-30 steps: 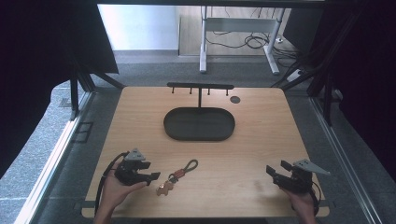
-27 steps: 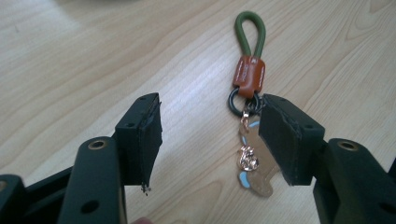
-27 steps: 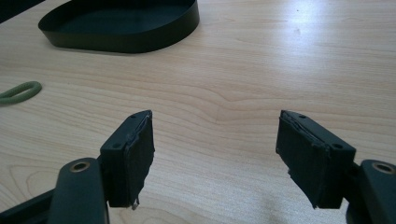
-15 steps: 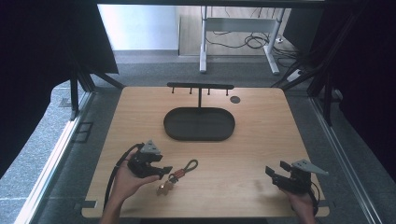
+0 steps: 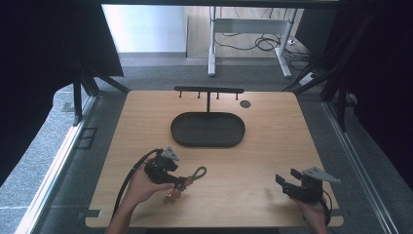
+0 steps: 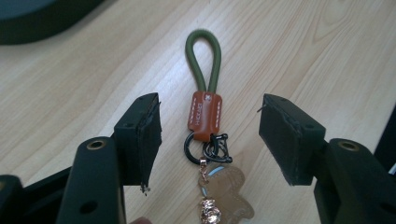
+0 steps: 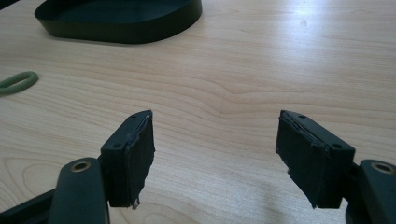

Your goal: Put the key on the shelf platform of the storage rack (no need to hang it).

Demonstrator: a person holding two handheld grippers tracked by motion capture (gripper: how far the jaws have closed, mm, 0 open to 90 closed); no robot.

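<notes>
On the near-left part of the surface (image 5: 272, 146), the keychain (image 6: 204, 116) lies flat between the spread jaws of my left claw (image 6: 210, 140), its green cord loop (image 6: 203, 56) pointing away from me and the charm (image 6: 224, 196) toward me. Nothing is gripped yet. Risk one: closing too low catches only the small black rings (image 6: 210, 147) — they would pivot and let the keychain swing or slip out. Risk two: the pads scrape the surface and push the orange tab (image 6: 204, 114) aside instead of pinching it. My right claw (image 7: 215, 156) is also spread wide and empty, well apart at the near right — too far to steady anything. The black tray (image 5: 208, 129) and its hook rack (image 5: 208, 90) stand beyond.
</notes>
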